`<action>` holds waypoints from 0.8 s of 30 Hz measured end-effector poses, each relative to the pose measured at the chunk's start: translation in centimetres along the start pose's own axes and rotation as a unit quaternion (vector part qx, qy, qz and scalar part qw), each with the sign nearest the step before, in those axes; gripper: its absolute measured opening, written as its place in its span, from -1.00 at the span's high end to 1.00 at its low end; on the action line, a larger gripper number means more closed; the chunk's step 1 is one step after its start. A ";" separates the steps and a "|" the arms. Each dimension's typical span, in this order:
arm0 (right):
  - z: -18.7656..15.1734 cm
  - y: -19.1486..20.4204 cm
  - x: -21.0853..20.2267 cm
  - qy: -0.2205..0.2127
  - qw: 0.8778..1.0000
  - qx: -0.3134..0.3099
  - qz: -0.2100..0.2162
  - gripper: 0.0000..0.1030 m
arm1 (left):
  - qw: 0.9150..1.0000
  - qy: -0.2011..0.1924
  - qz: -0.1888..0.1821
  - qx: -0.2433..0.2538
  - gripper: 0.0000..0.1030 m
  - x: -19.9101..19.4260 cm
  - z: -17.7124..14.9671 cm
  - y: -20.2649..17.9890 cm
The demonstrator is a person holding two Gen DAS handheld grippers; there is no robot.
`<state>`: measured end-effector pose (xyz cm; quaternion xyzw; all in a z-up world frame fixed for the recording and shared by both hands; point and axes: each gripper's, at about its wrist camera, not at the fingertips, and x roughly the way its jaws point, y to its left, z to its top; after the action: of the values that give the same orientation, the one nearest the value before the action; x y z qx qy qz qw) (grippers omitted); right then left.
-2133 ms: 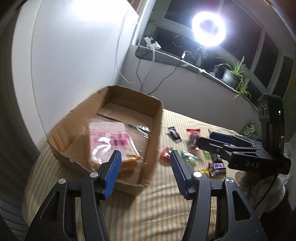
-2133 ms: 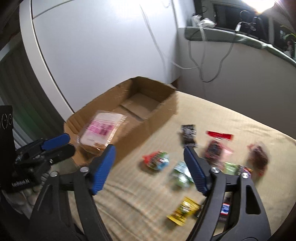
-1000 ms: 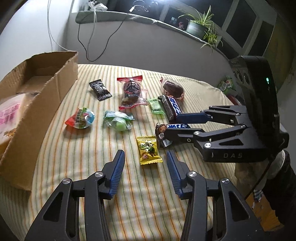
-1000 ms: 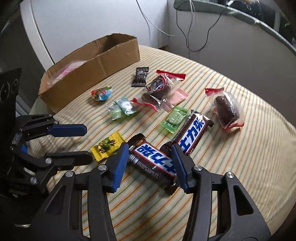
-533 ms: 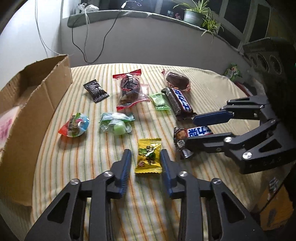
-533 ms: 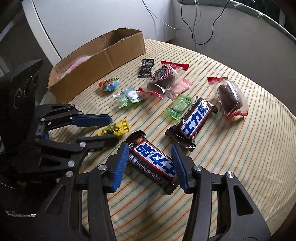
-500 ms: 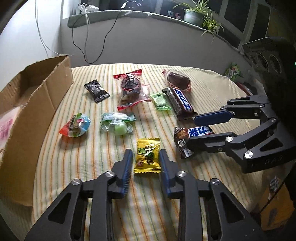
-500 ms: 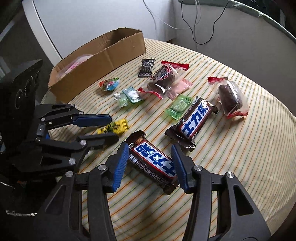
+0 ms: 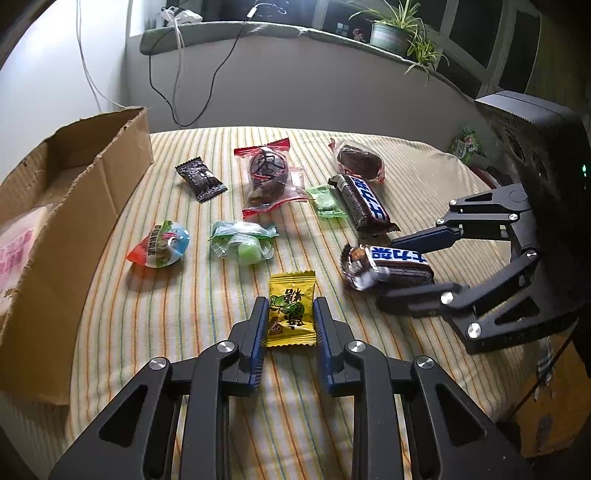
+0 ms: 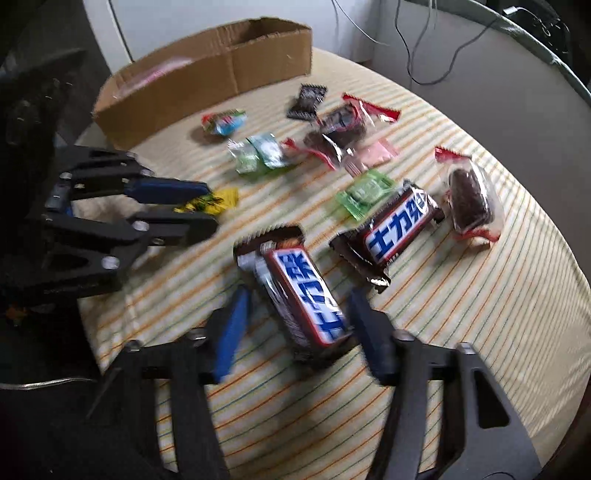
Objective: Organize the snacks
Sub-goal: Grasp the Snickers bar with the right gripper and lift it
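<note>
A yellow candy (image 9: 291, 291) lies on the striped cloth, and my left gripper (image 9: 291, 302) is shut on it, both blue pads against its edges. From the right wrist that gripper (image 10: 210, 206) is at the left, with the candy (image 10: 221, 197) sticking out past the tips. My right gripper (image 10: 299, 295) straddles a brown and blue chocolate bar (image 10: 295, 273). The right pad touches its side and a gap shows at the left pad. The picture is blurred. A cardboard box (image 9: 92, 206) stands at the left with a pink pack (image 9: 14, 243) inside.
A second chocolate bar (image 9: 364, 201), a green candy (image 9: 327, 203), a red-edged pack (image 9: 267, 177), a dark cake pack (image 9: 360, 160), a black candy (image 9: 200, 180) and two more sweets lie on the cloth. Behind is a ledge with cables and a plant (image 9: 395, 33).
Both grippers came down from the box to the snacks. The left jaws closed in on the yellow candy. The right gripper rolled, and the bar now lies more in line with its fingers.
</note>
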<state>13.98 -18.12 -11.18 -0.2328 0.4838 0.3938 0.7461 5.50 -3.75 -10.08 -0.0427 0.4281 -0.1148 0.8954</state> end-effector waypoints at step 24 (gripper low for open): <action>5.9 3.5 -4.7 -0.133 0.987 0.092 -0.005 0.42 | 0.994 -0.092 0.030 -0.047 0.57 -7.2 1.0 5.5</action>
<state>13.23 -13.47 -4.34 -0.1107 0.4131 0.3714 0.8241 2.81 3.26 -4.98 -0.0821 0.3498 -0.0635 0.9311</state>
